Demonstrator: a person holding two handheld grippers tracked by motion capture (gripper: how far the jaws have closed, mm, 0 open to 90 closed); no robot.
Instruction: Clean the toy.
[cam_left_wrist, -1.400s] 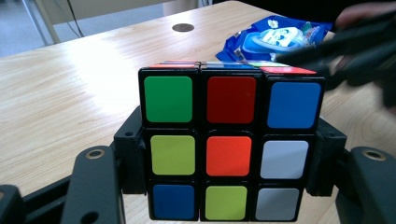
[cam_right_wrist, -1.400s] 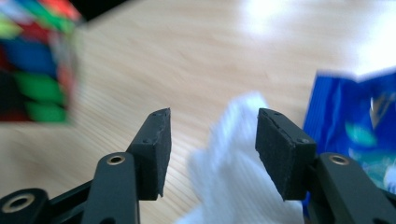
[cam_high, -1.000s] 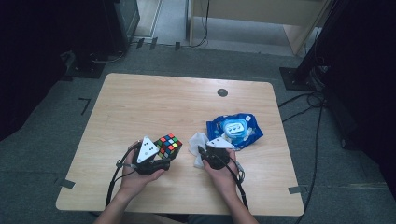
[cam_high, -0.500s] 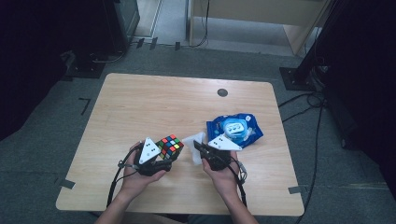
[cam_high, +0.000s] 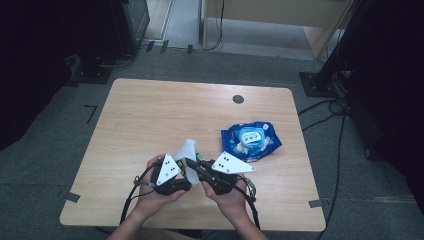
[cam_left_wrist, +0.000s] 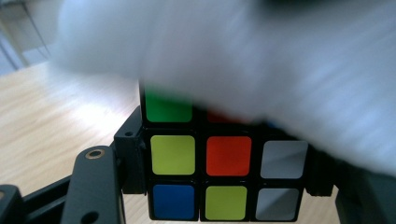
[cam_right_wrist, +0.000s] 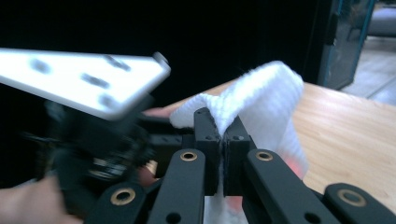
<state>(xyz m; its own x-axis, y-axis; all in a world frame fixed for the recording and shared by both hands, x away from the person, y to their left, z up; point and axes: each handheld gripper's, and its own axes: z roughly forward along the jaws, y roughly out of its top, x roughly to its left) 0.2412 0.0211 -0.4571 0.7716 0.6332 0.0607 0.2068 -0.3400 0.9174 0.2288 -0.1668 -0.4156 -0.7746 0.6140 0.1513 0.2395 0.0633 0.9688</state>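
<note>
In the left gripper view a colour cube (cam_left_wrist: 201, 172) sits between the black jaws of my left gripper (cam_left_wrist: 224, 163), which is shut on it. A blurred white wipe (cam_left_wrist: 243, 56) hangs over the cube's top. My right gripper (cam_right_wrist: 223, 135) is shut on a fold of that wipe (cam_right_wrist: 266, 98). From the high view, the two grippers meet near the table's front edge. The right gripper (cam_high: 192, 164) holds the wipe (cam_high: 189, 150) over the cube, which the left gripper (cam_high: 176, 172) keeps just above the table.
A blue wipes pack (cam_high: 251, 140) lies to the right of the right hand. The wooden table (cam_high: 150, 110) has a small dark round cap (cam_high: 238, 99) near its far edge. Cables trail from both grippers toward the person.
The right gripper has lifted the wipe off the table and carried it left, over the cube. The left gripper and the cube have stayed where they were.
</note>
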